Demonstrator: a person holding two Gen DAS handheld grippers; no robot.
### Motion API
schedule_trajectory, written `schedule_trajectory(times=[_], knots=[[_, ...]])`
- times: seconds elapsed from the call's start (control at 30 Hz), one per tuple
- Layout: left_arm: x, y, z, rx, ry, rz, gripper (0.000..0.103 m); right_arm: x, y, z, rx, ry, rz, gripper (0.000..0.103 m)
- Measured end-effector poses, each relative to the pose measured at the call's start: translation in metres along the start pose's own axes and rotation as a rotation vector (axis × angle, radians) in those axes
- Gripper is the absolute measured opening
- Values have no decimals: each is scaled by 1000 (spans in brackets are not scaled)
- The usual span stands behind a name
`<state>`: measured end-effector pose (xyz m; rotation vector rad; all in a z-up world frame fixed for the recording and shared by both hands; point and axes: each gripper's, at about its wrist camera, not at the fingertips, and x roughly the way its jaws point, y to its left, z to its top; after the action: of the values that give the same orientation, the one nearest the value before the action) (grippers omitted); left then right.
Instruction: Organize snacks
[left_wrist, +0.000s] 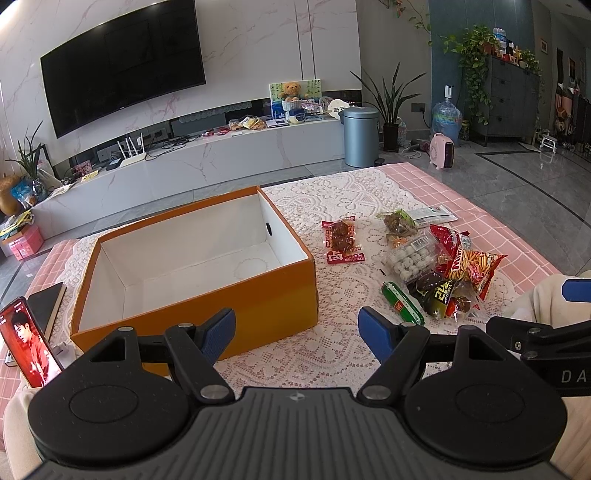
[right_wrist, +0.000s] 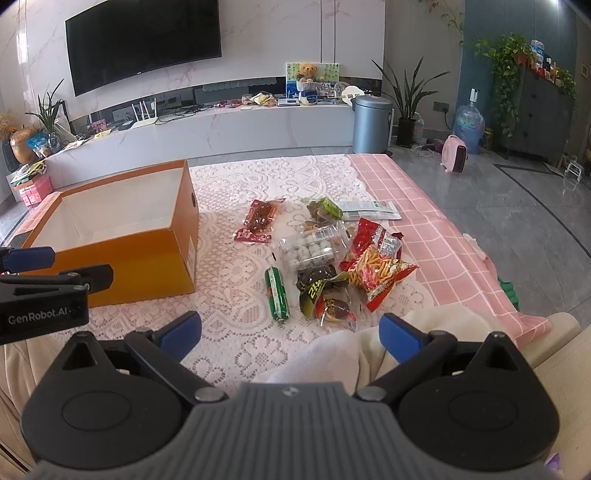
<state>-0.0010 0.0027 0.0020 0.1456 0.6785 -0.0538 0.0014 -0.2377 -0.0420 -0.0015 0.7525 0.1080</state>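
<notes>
An open orange box (left_wrist: 207, 295) (right_wrist: 140, 258) with a white, empty inside stands on the lace cloth at the left. To its right lies a pile of snacks: a green sausage stick (left_wrist: 402, 302) (right_wrist: 277, 293), a red chip bag (left_wrist: 472, 266) (right_wrist: 380, 273), a clear tub of white balls (left_wrist: 410, 258) (right_wrist: 314, 251), a red meat packet (left_wrist: 341, 240) (right_wrist: 258, 219) and dark wrapped packs (right_wrist: 325, 295). My left gripper (left_wrist: 297, 332) is open and empty, near the box's front corner. My right gripper (right_wrist: 290, 334) is open and empty, just before the snacks.
A phone (left_wrist: 29, 339) showing a video leans beside a dark notebook (left_wrist: 46, 308) left of the box. A white flat packet (right_wrist: 369, 210) lies at the far edge of the pile. The pink checked tablecloth (right_wrist: 424, 221) ends at the right. A cream sleeve (right_wrist: 332, 354) lies under my right gripper.
</notes>
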Motion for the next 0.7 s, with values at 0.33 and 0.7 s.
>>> schedule_trajectory(times=[0.33,0.7], knots=[[0,0,0,-1,0,-2,89,1,1,1,-2,9,0,99],[-1,0,9,-6,11,-61,75,5,-2,2,-16,17,22,99]])
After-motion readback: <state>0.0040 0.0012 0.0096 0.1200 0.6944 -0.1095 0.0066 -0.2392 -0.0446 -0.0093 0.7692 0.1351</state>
